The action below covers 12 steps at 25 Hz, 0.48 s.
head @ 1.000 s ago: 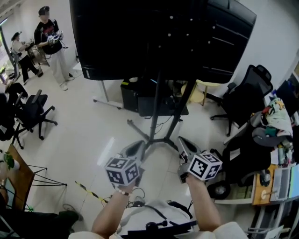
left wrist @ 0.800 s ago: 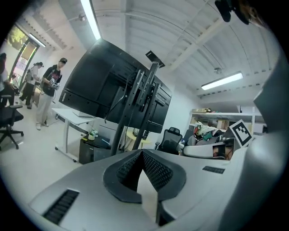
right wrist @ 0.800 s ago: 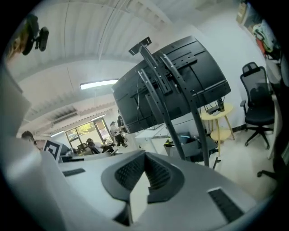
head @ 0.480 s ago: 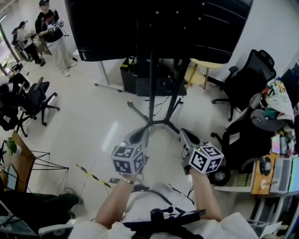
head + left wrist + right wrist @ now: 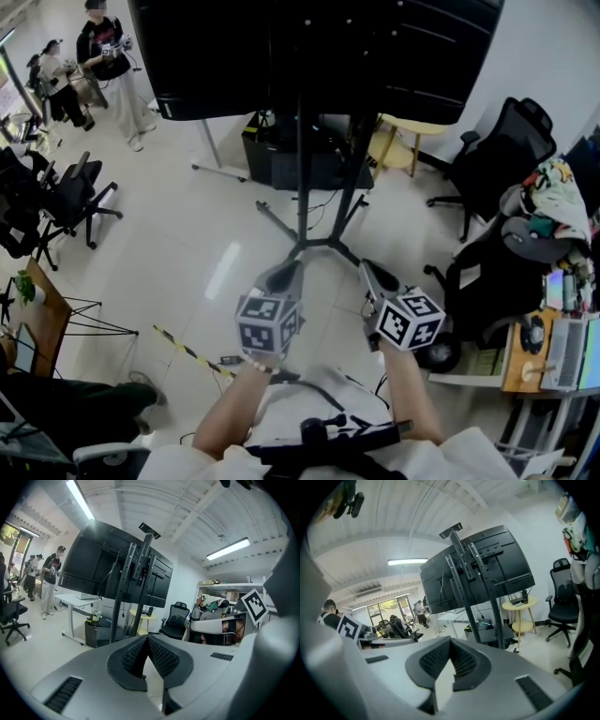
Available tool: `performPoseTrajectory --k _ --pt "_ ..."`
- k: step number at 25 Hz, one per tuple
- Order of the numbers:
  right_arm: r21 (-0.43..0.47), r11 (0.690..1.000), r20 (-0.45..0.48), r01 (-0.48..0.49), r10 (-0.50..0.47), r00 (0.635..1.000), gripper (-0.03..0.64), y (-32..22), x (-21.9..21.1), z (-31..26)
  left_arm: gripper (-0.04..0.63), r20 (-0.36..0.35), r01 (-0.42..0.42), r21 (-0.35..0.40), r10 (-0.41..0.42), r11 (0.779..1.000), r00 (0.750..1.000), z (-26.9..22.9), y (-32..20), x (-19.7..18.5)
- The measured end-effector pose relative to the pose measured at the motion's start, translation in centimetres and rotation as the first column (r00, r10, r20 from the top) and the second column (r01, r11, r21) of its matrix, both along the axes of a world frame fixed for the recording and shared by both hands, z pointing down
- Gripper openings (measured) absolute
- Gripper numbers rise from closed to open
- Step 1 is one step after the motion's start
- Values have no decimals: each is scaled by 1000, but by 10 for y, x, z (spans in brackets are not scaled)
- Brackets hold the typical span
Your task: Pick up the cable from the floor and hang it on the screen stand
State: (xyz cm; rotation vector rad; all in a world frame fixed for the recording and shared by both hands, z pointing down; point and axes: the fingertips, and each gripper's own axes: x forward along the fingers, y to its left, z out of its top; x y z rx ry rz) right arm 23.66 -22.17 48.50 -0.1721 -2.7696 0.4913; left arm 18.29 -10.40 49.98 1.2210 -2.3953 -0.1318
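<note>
Near my body, over the floor (image 5: 178,253): my left gripper (image 5: 281,276) and right gripper (image 5: 377,276) sit side by side, both aimed at the screen stand (image 5: 302,178).
Left gripper: jaws pressed together, with nothing between the ribbed pads (image 5: 161,656).
Right gripper: also closed tight and empty.
Screen stand: far beyond both grippers, at centre. Dark posts rise from splayed feet (image 5: 323,246) to a big dark screen (image 5: 309,47).
Cable: not in either gripper. What looks like a thin lead (image 5: 325,202) lies on the floor by the far feet. A draped lead (image 5: 110,573) hangs down the back of the screen in the left gripper view. I cannot tell which of them is the task's cable.
Stage: this fits the cable lying on the floor for pickup, or already hung with both grippers let go.
Risk, wrong lead: several dark wires run near the stand, and pulling one that is plugged in could drag the black box under the screen.
Risk, missed pickup: a thin cable flat on a glossy floor is likely to slide away from the jaw tips (closed jaws would only shove it).
Risk, snagging: the splayed feet could catch a trailing loop.
Risk, a hung cable: I judge it could slip off if draped with uneven weight.
</note>
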Motion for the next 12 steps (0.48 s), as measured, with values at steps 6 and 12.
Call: performPoseTrajectory --k 6,12 --pt "3 1000 -4 19 -19 1000 6 5 -8 4 8 -4 7 -11 -7 1000 1000 3 4 -6" --pt "5 999 -11 32 -32 999 6 9 -18 4 8 -9 0 -2 0 1000 1000 2 8 -14"
